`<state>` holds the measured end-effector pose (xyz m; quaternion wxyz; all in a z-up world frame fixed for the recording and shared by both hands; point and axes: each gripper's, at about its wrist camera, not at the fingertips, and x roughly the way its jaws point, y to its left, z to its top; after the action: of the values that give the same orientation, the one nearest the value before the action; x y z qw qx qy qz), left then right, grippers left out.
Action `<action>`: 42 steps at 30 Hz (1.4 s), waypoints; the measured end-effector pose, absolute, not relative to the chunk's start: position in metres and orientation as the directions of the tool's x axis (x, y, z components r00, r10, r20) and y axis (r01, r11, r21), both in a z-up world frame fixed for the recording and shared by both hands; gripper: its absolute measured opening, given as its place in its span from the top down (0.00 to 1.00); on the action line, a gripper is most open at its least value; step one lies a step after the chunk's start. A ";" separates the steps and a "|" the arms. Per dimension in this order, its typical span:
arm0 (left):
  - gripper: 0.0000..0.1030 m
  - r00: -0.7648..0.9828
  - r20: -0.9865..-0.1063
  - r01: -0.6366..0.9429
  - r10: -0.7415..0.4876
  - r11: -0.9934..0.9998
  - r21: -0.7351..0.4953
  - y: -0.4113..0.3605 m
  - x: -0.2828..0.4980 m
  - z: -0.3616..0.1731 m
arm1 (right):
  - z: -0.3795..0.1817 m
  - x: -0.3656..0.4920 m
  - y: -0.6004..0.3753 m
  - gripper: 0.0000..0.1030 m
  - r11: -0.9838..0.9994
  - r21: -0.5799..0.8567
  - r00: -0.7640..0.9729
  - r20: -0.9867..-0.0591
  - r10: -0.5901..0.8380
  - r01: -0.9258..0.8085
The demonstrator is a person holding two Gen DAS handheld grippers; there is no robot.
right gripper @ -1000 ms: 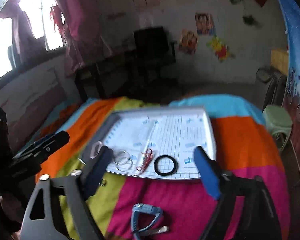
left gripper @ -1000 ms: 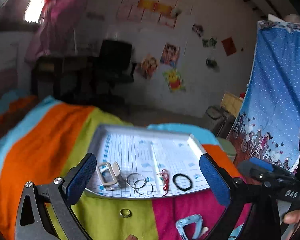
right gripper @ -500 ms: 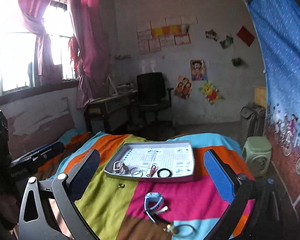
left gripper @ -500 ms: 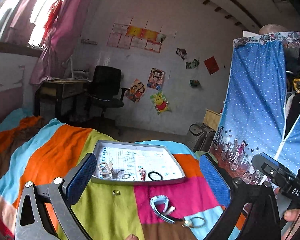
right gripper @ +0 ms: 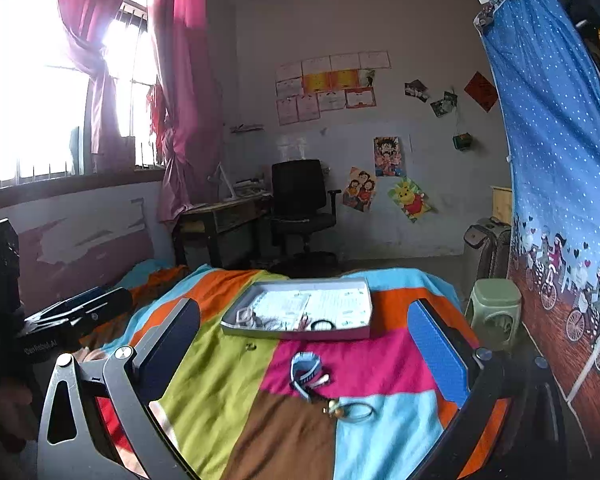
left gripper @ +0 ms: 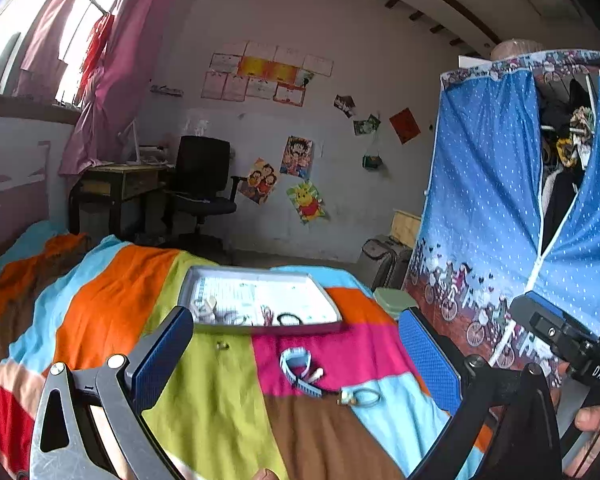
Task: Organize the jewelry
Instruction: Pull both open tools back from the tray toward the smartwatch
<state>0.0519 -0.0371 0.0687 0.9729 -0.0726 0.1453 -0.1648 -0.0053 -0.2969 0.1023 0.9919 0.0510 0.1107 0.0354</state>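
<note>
Jewelry lies in a grey tray [right gripper: 300, 334] on the bed [right gripper: 228, 392], with a blue bracelet [right gripper: 306, 372] at its 6 o'clock. Left tongs [left gripper: 296, 356] and right tongs [right gripper: 304, 348] both stand spread wide, pinching nothing.

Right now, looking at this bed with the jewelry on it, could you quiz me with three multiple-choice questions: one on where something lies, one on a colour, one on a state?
1. Where does the black ring lie?
A. inside the tray
B. on the green stool
C. on the desk chair

2. What colour is the watch band on the bedspread?
A. red
B. light blue
C. black

3. How do the jaws of the right gripper stand?
A. shut on the watch band
B. shut on the tray
C. wide open, with nothing held

Answers: 1 A, the ring sits near the tray's front edge. 2 B, the band shows pale blue on the pink patch. 3 C, both blue pads stand far apart, above the bed.
</note>
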 end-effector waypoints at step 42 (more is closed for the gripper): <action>0.00 0.799 -0.529 0.242 -0.285 0.958 -0.151 -0.081 0.110 -0.045 | -0.007 0.046 -0.346 0.01 0.995 0.101 0.845 -0.532 0.055 -0.002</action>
<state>0.1100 -0.0807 -0.0449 0.9476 -0.0379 0.2849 -0.1392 0.0460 -0.3459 -0.0069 0.9592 0.0481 0.2782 0.0149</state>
